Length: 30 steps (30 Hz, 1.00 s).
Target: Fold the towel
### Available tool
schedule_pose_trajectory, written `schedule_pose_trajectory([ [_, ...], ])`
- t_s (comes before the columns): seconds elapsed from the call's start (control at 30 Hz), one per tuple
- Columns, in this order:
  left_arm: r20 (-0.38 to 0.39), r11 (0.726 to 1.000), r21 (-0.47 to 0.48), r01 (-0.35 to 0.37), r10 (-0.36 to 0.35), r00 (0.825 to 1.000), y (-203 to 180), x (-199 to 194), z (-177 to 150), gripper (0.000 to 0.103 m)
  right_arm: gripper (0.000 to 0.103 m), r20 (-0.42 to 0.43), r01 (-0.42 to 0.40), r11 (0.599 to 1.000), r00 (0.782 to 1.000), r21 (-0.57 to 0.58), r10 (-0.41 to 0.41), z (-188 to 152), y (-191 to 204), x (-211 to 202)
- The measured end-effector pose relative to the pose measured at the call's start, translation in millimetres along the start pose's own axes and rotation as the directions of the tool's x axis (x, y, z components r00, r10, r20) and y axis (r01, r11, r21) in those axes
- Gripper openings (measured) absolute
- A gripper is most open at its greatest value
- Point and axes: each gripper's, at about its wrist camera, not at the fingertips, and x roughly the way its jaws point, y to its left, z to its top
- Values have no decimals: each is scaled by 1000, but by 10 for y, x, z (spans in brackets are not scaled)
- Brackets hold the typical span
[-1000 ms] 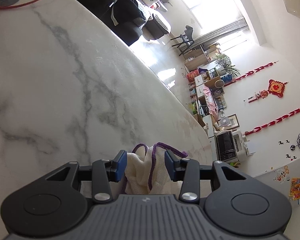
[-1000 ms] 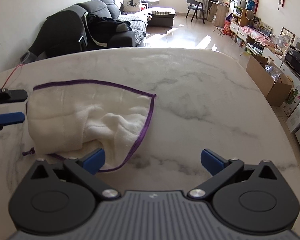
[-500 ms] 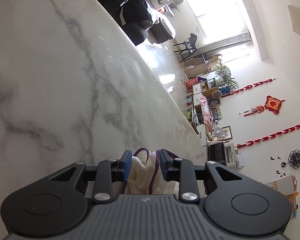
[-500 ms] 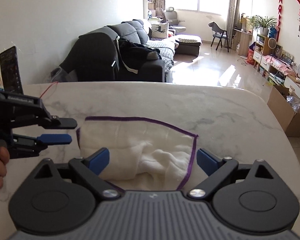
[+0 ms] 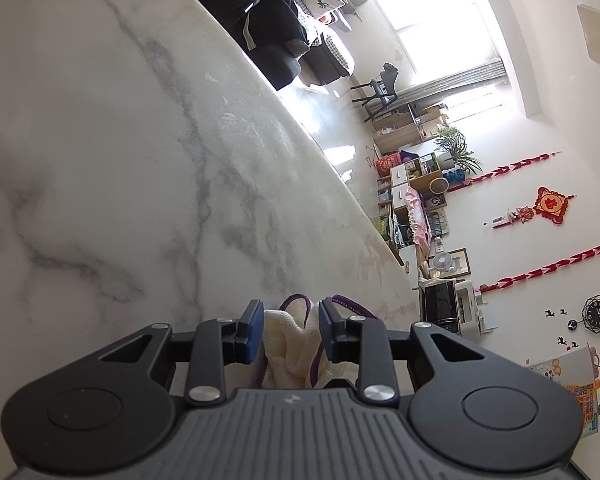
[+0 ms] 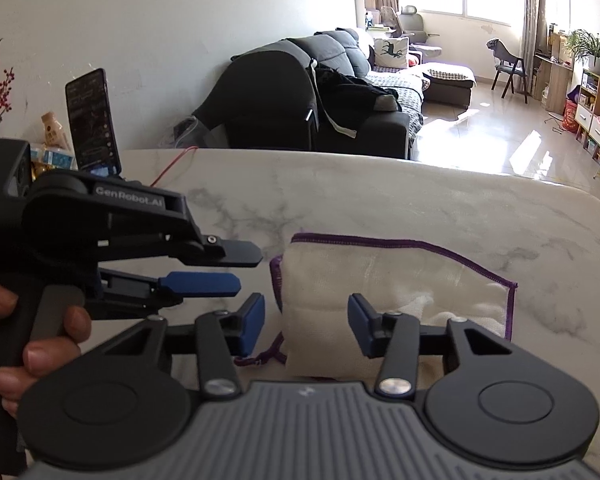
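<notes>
Towel [image 6: 400,276] stretches rightward from frame centre. Right gripper [image 6: 306,320], jaws wide, straddles its near-left corner. Left gripper [image 6: 248,270] narrow, grip unclear.

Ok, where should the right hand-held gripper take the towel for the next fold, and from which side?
Probably the near left corner of the towel, where the folded layers stack thick on the table. Come in low from the near edge: the right hand-held gripper is open and straddles that corner, one finger outside the left edge.
</notes>
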Motion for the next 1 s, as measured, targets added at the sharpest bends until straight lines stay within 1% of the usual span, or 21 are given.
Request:
schedule_pose_trajectory([
  [0.03, -2, 1000, 3, 2, -2, 1000, 8, -4, -6, 30, 44, -5, -3, 1000, 1000, 0, 3, -8, 4, 14],
  [0.1, -5, 1000, 10, 4, -4, 1000, 21, -8, -19, 30, 34, -16, -9, 1000, 1000, 3, 9, -18, 6, 40],
  [0.13, -6, 1000, 12, 6, -5, 1000, 22, -11, -23, 30, 25, -20, -11, 1000, 1000, 4, 11, -23, 8, 44],
  [0.17, -7, 1000, 15, 8, -7, 1000, 20, -14, -27, 30, 18, -21, -11, 1000, 1000, 7, 11, -30, 6, 37],
  [0.27, -11, 1000, 23, 17, -17, 1000, -16, -11, -31, 30, 11, -18, -4, 1000, 1000, 18, 5, -47, -25, 14],
  [0.5, -30, 998, 43, 48, -47, 998, -58, -20, -67, 30, 9, -5, 16, 999, 1000, 48, -16, -60, -105, -77],
  [0.57, -34, 997, 54, 47, -46, 998, -88, 8, -82, 30, 9, -3, 22, 998, 1000, 55, -22, -62, -124, -100],
  [0.6, -35, 997, 61, 43, -41, 999, -103, 25, -92, 28, 9, -3, 26, 998, 1000, 58, -26, -64, -131, -108],
  [0.67, -39, 997, 77, 30, -27, 999, -129, 62, -110, 11, 9, -3, 31, 998, 1000, 63, -31, -66, -139, -120],
  [0.77, -37, 996, 89, 12, -9, 999, -139, 96, -140, 8, 9, -3, 37, 997, 999, 71, -37, -72, -149, -136],
  [0.9, -30, 994, 109, 13, -10, 999, -176, 111, -168, 7, 9, -7, 38, 996, 999, 78, -38, -83, -152, -144],
  [0.97, -31, 992, 127, 16, -12, 999, -205, 121, -181, 2, 10, -8, 38, 996, 999, 80, -38, -85, -154, -145],
  [1.0, -30, 991, 134, 15, -11, 1000, -217, 124, -187, 2, 10, -8, 39, 996, 999, 81, -39, -87, -155, -148],
])
